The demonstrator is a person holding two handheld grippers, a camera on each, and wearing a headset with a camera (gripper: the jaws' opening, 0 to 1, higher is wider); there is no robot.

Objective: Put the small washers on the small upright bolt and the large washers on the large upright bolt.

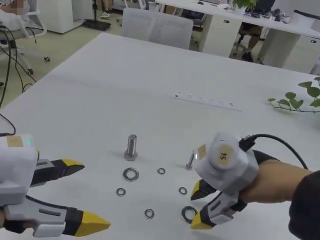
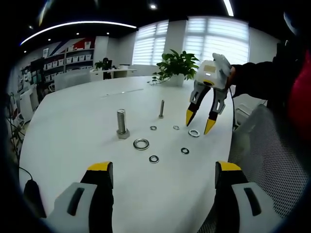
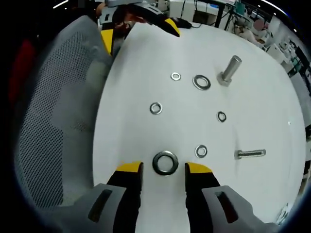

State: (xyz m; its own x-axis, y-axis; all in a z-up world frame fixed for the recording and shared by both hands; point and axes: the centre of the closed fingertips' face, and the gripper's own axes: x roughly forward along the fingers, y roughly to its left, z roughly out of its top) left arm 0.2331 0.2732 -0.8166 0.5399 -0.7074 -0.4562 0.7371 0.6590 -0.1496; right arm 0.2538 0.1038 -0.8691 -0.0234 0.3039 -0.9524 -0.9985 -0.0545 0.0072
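The right gripper (image 3: 164,168), jaws spread, straddles the large flat silver steel washer (image 3: 156,163), likely light and slick, best pinched across its rim.

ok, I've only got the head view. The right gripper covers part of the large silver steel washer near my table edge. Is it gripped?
Observer: No. In the right gripper view the large silver steel washer lies flat on the white table. It sits between the right gripper and its open jaws, with a gap on each side.
Operator: The small bolt's half hidden too. Upright?
Observer: Yes. The left gripper view shows the thin silver small bolt standing upright, with no washer on it.
Operator: Left gripper holding anything?
Observer: No. The left gripper is open, with bare table between its jaws.
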